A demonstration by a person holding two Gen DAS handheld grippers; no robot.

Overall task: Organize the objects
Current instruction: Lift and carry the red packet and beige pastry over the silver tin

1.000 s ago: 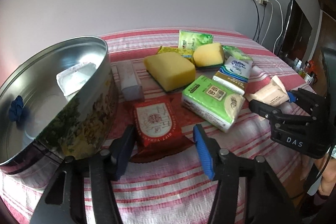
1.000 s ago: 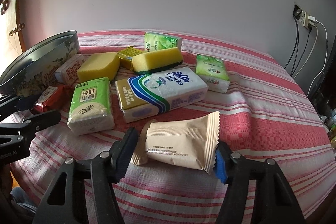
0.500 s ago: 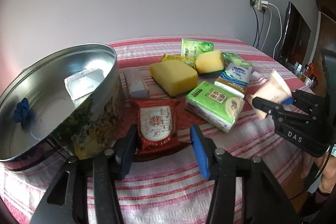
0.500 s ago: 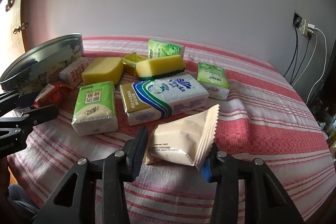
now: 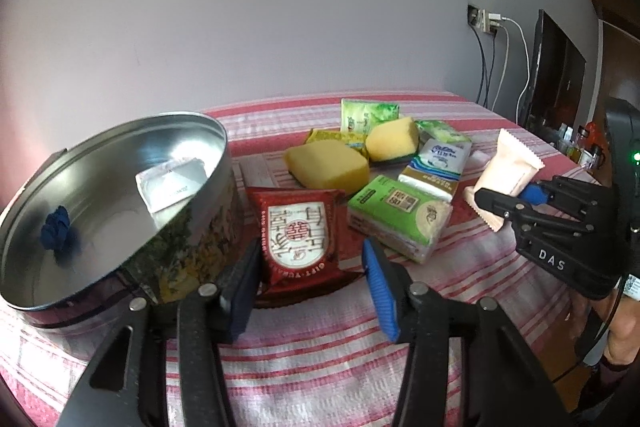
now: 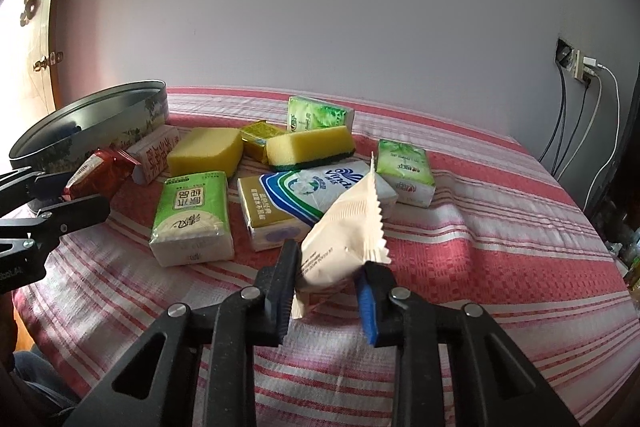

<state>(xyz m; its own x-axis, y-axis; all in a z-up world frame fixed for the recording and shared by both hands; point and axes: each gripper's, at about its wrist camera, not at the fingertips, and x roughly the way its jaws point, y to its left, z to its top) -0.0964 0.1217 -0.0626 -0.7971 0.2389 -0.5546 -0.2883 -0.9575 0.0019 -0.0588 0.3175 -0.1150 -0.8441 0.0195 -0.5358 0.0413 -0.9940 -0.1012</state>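
My left gripper (image 5: 310,283) is shut on a red snack packet (image 5: 298,227) and holds it tilted up beside a round metal tin (image 5: 192,227). The tin holds a white sachet (image 5: 170,179) and a blue scrap (image 5: 58,233). My right gripper (image 6: 326,291) is shut on a beige snack packet (image 6: 346,223) lifted off the cloth; it also shows in the left wrist view (image 5: 510,169). The tin (image 6: 92,119) and red packet (image 6: 98,173) show at the left of the right wrist view.
On the red striped cloth (image 6: 480,247) lie two yellow sponges (image 6: 206,151) (image 6: 310,147), green tissue packs (image 6: 192,215) (image 6: 404,171) (image 6: 318,113), a blue-white tissue pack (image 6: 304,195), a small yellow packet (image 6: 258,139) and a white box (image 6: 156,153). Cables hang at the right wall (image 6: 580,115).
Both grippers closed on their packets and lifted them: the left raised the red packet beside the tin, the right tilted the beige packet up off the cloth.
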